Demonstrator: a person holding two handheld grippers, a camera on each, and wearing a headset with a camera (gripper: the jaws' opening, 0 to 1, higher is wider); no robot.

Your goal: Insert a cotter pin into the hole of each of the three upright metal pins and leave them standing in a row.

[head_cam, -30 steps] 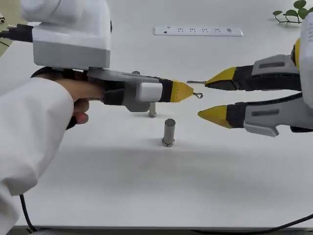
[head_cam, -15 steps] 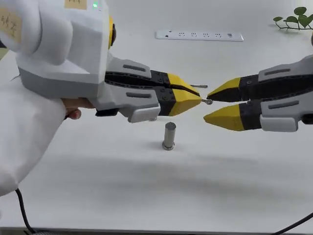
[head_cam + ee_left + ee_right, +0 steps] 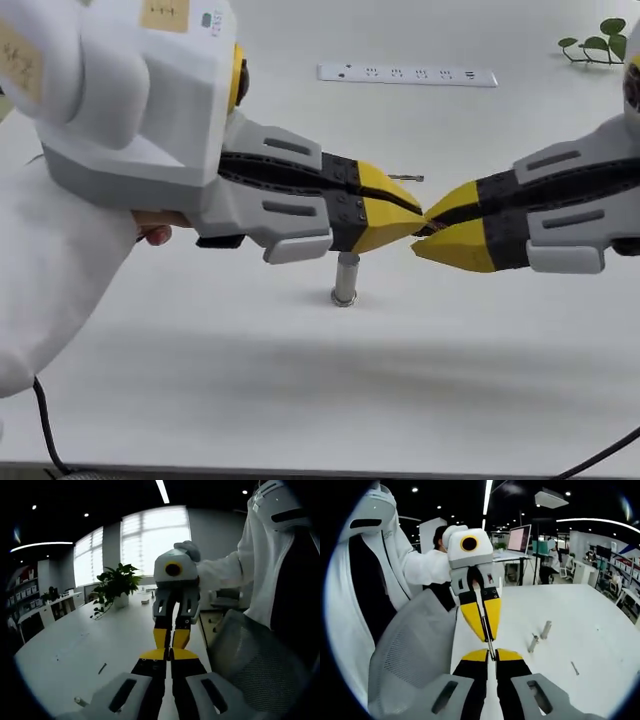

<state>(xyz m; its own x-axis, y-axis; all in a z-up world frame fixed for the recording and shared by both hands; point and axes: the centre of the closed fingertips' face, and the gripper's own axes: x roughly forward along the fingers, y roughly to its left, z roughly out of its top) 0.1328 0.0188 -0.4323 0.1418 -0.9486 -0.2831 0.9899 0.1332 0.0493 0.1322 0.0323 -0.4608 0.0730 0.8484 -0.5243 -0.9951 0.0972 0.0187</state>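
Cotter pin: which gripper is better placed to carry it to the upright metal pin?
Probably left: the left gripper and right gripper both pinch the cotter pin, but the left's tips hang nearer above the metal pin.

White workbench (image 3: pixel 300 400), bright office windows (image 3: pixel 155 545)

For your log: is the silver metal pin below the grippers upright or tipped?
Upright: the silver metal pin stands vertically on its wider base on the white table.

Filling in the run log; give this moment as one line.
left gripper: shut on cotter pin | right gripper: shut on same pin, tip to tip | metal pin: upright below
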